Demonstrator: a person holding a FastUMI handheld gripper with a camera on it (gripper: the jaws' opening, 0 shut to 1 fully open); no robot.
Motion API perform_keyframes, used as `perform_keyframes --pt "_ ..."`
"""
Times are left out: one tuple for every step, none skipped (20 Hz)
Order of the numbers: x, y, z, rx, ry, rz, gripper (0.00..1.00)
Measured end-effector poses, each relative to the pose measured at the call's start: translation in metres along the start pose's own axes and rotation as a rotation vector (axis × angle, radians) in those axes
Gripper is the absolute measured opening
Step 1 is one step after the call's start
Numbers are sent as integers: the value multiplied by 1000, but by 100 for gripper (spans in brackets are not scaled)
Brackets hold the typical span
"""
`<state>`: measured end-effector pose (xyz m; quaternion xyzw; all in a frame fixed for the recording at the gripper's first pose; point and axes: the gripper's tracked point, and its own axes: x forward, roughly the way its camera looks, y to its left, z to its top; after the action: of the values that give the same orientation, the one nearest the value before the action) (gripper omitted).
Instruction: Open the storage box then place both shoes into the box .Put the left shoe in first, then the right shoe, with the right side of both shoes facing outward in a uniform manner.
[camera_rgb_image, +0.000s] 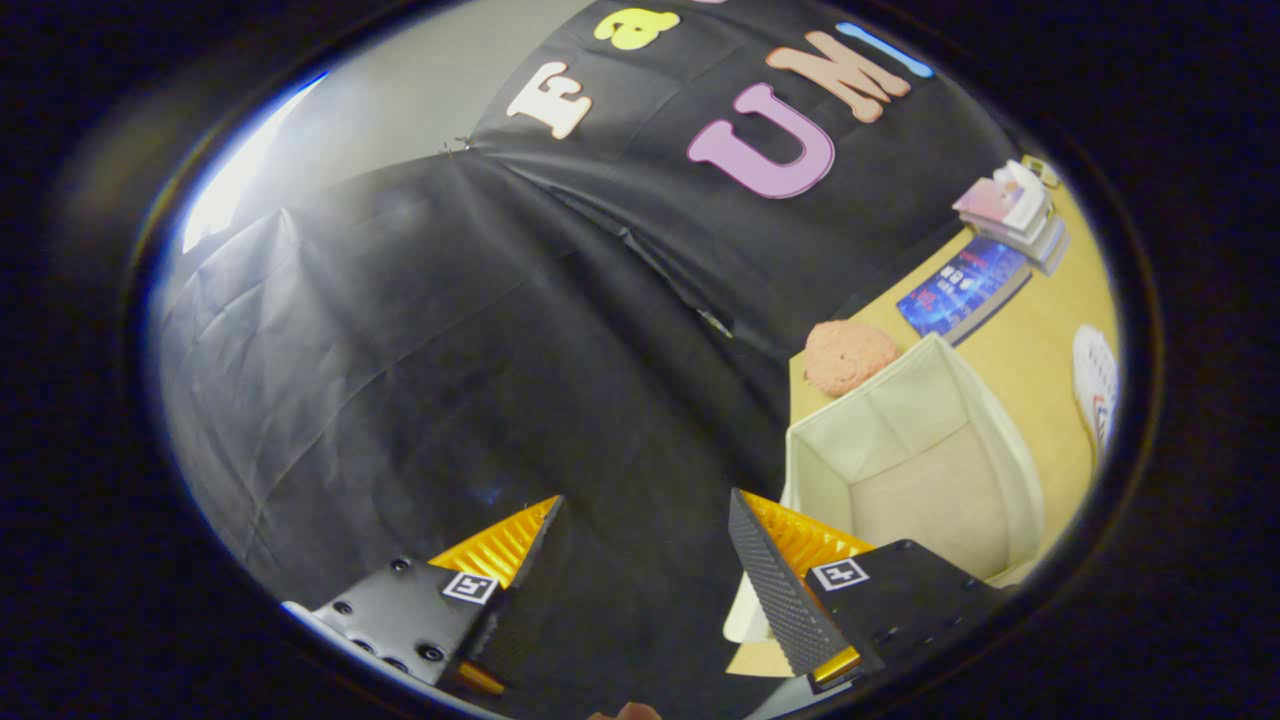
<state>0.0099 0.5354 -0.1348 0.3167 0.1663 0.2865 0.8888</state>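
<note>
1. Our tongs (640, 560) stand apart, gripping nothing, aimed at the booth wall rather than the table (1010, 330).
2. The storage box (915, 470) sits open beside the right finger; swinging across could knock it.
3. One shoe (1097, 385) lies beyond the box; we may misjudge which shoe it is.

Creased black cloth wall (480, 330) with a pale grey wall (420, 90) behind, bright light (235, 180) beside it, yellow wooden counter (1030, 340)
</note>
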Motion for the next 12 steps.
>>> perform_keyframes --pt "-5 -12 10 -50 -6 -30 98" --pt "-14 -24 22 -96 -15 -63 98" --pt "-21 -39 36 -133 -26 -100 98" --pt "-32 -55 47 -164 -37 -138 99" --pt "-41 -73 60 -188 -47 -178 99" --pt "-53 -89 75 -208 -62 -218 99" --pt "-65 -107 89 -227 -79 -263 99" --pt "-78 -127 102 -247 -86 -313 99" --pt "-89 -147 111 -266 -89 -364 99" --pt "-99 -168 118 -284 -89 -414 99" --pt "-109 -186 124 -302 -89 -458 99" --pt "-122 -203 131 -312 -86 -506 99"
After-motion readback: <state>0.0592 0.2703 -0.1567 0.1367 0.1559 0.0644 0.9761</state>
